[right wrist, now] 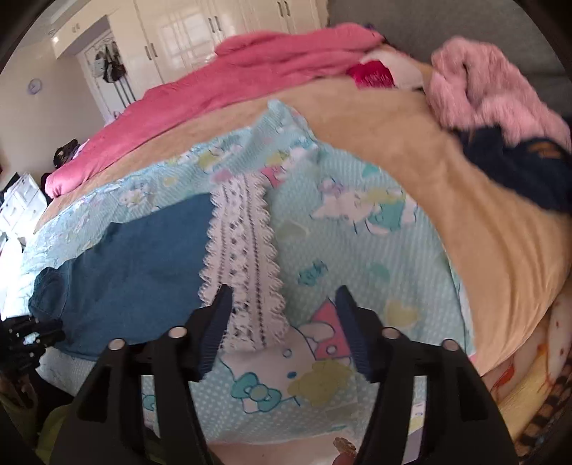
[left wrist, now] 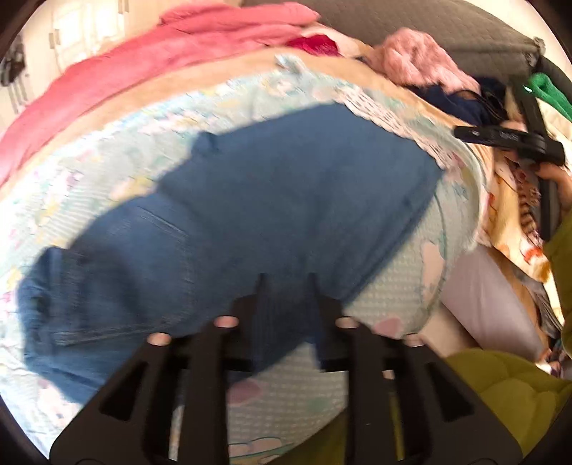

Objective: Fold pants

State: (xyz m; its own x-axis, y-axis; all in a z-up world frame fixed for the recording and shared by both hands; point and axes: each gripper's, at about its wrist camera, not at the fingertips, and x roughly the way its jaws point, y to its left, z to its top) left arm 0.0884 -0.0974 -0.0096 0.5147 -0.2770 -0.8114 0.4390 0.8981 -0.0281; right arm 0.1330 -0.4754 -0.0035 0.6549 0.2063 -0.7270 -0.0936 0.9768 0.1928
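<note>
Blue denim pants [left wrist: 271, 200] lie folded over on a light blue cartoon-print blanket [left wrist: 107, 157] on the bed. My left gripper [left wrist: 286, 282] is shut on the near edge of the pants, denim pinched between the fingers. In the right wrist view the pants [right wrist: 136, 264] lie at the left, with a white lace strip [right wrist: 243, 257] beside them. My right gripper [right wrist: 282, 297] is open and empty, above the lace strip and blanket [right wrist: 357, 250]. The right gripper also shows in the left wrist view [left wrist: 500, 136] at the far right.
A pink blanket [right wrist: 214, 82] lies along the far side of the bed on a tan sheet [right wrist: 464, 200]. A fluffy pink garment [right wrist: 493, 82] and a dark navy garment [right wrist: 518, 164] sit at the back right. White wardrobes [right wrist: 200, 28] stand behind.
</note>
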